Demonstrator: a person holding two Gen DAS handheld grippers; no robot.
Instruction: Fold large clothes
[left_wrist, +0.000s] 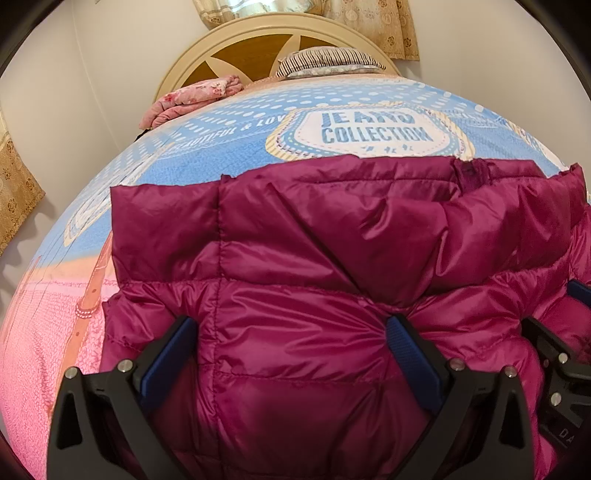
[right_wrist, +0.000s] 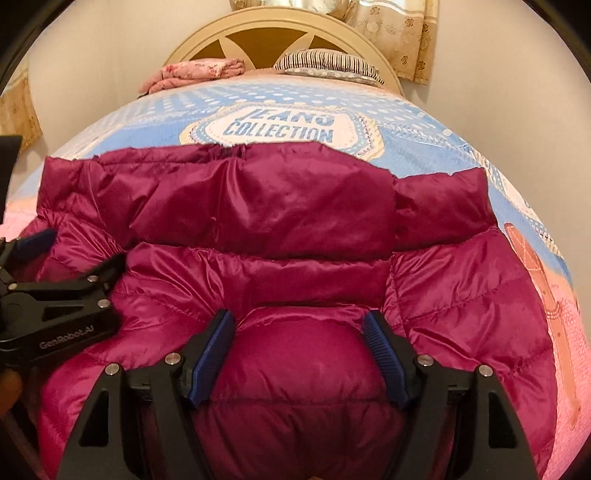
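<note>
A magenta puffer jacket (left_wrist: 332, 258) lies folded on a bed (left_wrist: 229, 147) with a blue and pink cover. The left gripper (left_wrist: 291, 328) stands wide open, its 2 blue pads pressing down into the fabric. The right gripper (right_wrist: 299, 325) is also spread, a padded bulge between its pads, not clamped.

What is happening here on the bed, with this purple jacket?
A person is folding a magenta puffer jacket on the bed with two handheld grippers. The left gripper and the right gripper each straddle a puffy bulge at the jacket's near edge, side by side. Their jaws stand wide.
</note>
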